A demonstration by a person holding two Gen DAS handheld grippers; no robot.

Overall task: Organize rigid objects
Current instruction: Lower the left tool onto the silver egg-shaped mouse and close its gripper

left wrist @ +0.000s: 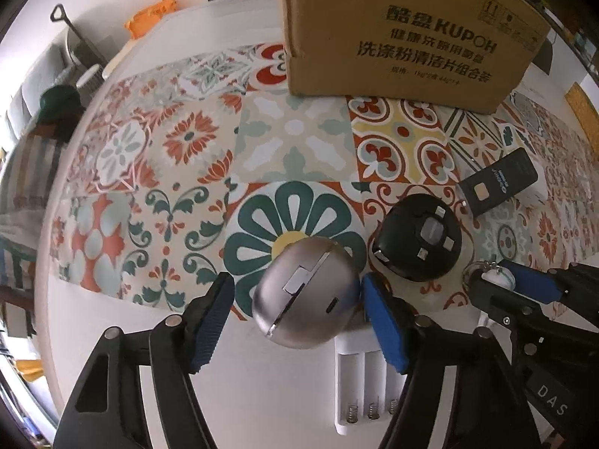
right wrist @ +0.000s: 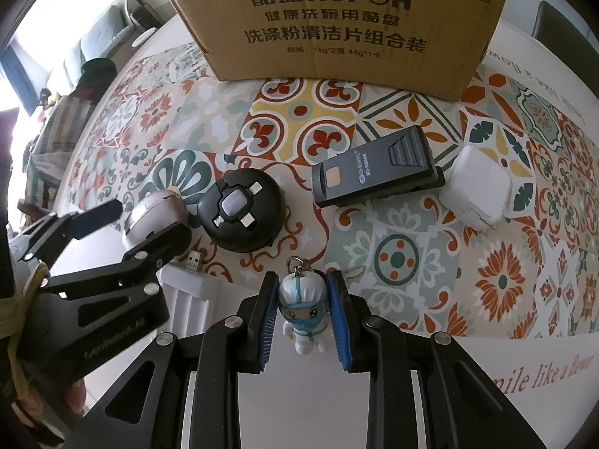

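Note:
A silver egg-shaped case lies on the patterned mat between the fingers of my left gripper. The right finger touches it, the left finger stands apart, so the gripper is open. It also shows in the right wrist view. My right gripper is shut on a small white-and-blue figurine keychain, seen in the left wrist view. A black round cable adapter lies just beyond both grippers.
A cardboard box stands at the back of the mat. A dark clip-shaped device, a white charger block, a white battery charger and a small USB dongle lie on the table.

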